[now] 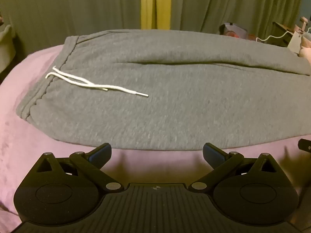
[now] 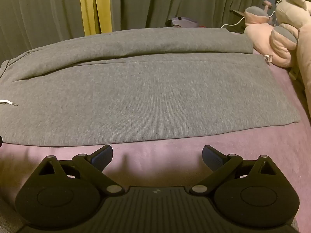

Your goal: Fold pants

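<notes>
Grey sweatpants [image 1: 155, 101] lie flat across a pink bedsheet [image 1: 29, 136], waistband to the left with a white drawstring [image 1: 93, 83] on top, legs running right. My left gripper [image 1: 157, 153] is open and empty, just short of the pants' near edge at the hip end. In the right wrist view the pant legs [image 2: 145, 93] lie side by side, hems at the right. My right gripper [image 2: 157, 155] is open and empty, over the sheet [image 2: 175, 147] just short of the near leg's edge.
Pink and grey plush toys [image 2: 281, 38] sit at the bed's right end by the hems. Grey-green curtains [image 2: 155, 3] with a yellow strip [image 2: 93, 7] hang behind the bed. A white cable [image 1: 276, 36] and clutter lie at the far right.
</notes>
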`<state>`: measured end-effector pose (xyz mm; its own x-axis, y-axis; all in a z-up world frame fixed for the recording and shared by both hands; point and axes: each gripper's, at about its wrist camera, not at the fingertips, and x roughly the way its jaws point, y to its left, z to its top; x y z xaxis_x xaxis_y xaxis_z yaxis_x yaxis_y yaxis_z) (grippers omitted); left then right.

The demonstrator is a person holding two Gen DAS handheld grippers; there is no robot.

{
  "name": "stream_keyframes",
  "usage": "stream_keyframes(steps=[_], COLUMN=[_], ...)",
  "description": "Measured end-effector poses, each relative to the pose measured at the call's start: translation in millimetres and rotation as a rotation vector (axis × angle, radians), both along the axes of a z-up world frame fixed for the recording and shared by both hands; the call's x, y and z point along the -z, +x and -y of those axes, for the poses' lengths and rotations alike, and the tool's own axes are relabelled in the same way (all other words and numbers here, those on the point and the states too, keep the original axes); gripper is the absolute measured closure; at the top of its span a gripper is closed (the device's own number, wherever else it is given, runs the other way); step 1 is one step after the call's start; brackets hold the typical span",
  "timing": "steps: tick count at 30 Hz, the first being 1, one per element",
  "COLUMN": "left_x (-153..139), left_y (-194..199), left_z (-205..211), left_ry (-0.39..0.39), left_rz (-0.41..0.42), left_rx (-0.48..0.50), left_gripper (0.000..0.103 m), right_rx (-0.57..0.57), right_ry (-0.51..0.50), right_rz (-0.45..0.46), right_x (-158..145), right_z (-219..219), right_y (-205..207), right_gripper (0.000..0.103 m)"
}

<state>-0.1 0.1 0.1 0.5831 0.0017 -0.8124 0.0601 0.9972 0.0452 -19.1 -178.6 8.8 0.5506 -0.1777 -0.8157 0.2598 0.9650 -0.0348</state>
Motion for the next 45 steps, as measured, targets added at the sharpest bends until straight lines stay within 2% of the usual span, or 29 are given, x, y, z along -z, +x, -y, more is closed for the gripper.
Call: stream_keyframes(steps=[45], left_x=[7], left_y=[1], left_z=[-1], left_ry=[-0.001], left_rz=[-0.032], left_rx=[-0.009], left_gripper=[0.000], right_rx=[0.001], right_ry=[0.028], right_rz=[-0.002], right_x=[18], right_z=[5], right_y=[3], right_gripper=[0.004])
